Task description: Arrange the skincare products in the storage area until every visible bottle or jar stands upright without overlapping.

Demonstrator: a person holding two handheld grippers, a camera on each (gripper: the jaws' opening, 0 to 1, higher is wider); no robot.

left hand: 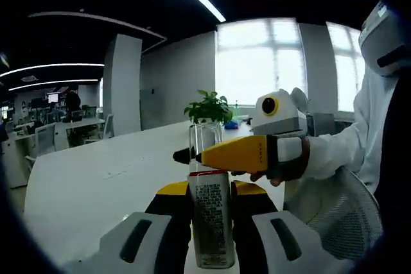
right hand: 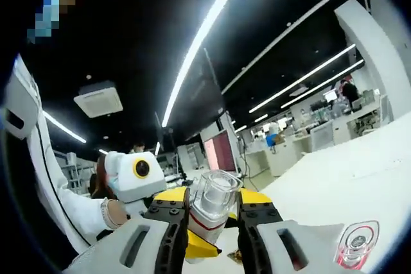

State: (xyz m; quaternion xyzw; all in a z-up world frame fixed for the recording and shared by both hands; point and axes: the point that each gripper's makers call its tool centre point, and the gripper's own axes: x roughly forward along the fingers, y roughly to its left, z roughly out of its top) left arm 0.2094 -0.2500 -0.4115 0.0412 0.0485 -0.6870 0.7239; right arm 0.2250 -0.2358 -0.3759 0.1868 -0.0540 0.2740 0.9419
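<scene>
While the left gripper (left hand: pixel 212 222) was held above the white table (left hand: pixel 90 184), its jaws were clamped on a bottle (left hand: pixel 210 219) with a clear cap. From the right, the right gripper (left hand: pixel 192 156) was pinched on that cap. In the right gripper view, the cap (right hand: pixel 215 197) sat between the closed jaws; a pink-rimmed jar (right hand: pixel 356 243) stood on the table, lower right.

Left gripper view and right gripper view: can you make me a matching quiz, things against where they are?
Things:
1 bottle
2 plant
3 small jar
4 gloved hand

Places:
A on the white table, right gripper view
B behind the bottle's clear cap
C between the left gripper jaws
D holding the yellow right gripper

Pairs: 1-C, 2-B, 3-A, 4-D
</scene>
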